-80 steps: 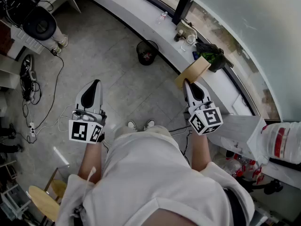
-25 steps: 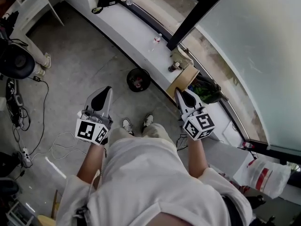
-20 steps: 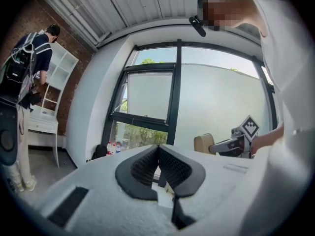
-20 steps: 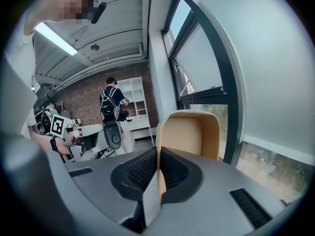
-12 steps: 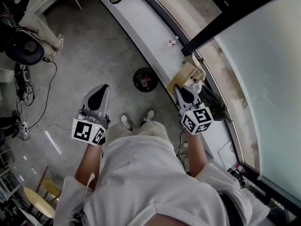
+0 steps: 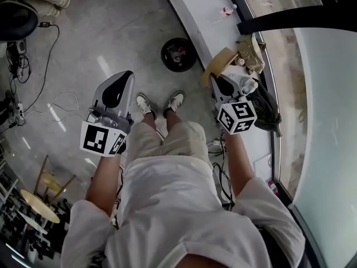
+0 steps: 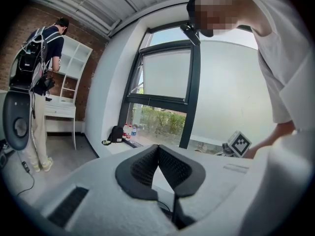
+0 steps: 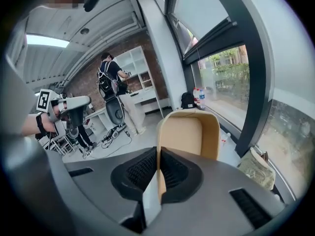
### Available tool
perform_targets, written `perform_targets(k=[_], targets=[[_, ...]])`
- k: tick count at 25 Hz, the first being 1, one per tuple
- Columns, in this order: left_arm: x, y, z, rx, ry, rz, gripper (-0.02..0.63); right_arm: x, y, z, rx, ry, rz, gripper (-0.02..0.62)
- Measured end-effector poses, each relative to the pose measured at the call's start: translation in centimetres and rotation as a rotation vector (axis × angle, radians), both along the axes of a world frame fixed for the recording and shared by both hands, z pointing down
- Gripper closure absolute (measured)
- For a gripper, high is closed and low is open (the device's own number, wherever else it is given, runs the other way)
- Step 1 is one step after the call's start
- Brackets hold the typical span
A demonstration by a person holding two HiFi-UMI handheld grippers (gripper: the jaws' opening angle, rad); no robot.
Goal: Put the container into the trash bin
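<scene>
My right gripper [image 6: 215,80] [image 8: 158,154] is shut on the rim of a tan container [image 6: 218,60] [image 8: 189,132], an open shallow box held out in front of me above the white window ledge [image 6: 195,10]. The black round trash bin [image 6: 178,54] stands on the floor just left of the ledge, ahead of my shoes, and holds some litter. My left gripper [image 6: 124,78] [image 7: 158,149] is shut with nothing between its jaws and hangs over the floor to the left of the bin.
On the ledge lie a small bottle [image 6: 227,9], a crumpled bag [image 6: 251,46] and a dark bag [image 6: 266,108]. Cables [image 6: 61,108] trail over the floor at left, near an office chair [image 6: 17,15]. Another person [image 8: 113,77] stands by white shelves [image 7: 69,68].
Both grippers have come down and I have stepped closer to the bin. The container stays in my right gripper; the bin now lies just ahead of my feet.
</scene>
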State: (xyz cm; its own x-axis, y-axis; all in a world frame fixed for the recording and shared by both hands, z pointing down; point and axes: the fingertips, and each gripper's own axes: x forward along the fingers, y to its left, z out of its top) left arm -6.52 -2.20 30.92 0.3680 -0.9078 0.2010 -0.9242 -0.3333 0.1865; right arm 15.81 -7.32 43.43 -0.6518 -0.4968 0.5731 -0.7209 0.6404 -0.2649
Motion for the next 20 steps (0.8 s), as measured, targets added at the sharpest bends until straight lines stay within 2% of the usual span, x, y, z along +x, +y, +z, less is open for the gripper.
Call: perform_targets(k=[11, 17, 20], targets=[[0.5, -2.6, 15.3, -0.096, 0.012, -0.006, 0.589, -2.1, 0.5, 18.2, -0.15, 0.054, -0.041, 0.577], [-1.1, -3.4, 21.2, -0.117, 0.007, -0.075, 0.589, -4.1, -0.6, 24.5, -0.164, 0.049, -0.041, 0.577], [-1.0, -4.3, 23.4, -0.117, 0.006, -0.075, 0.589, -4.9, -1.2, 26.8, -0.147, 0.07, -0.068, 0.577]])
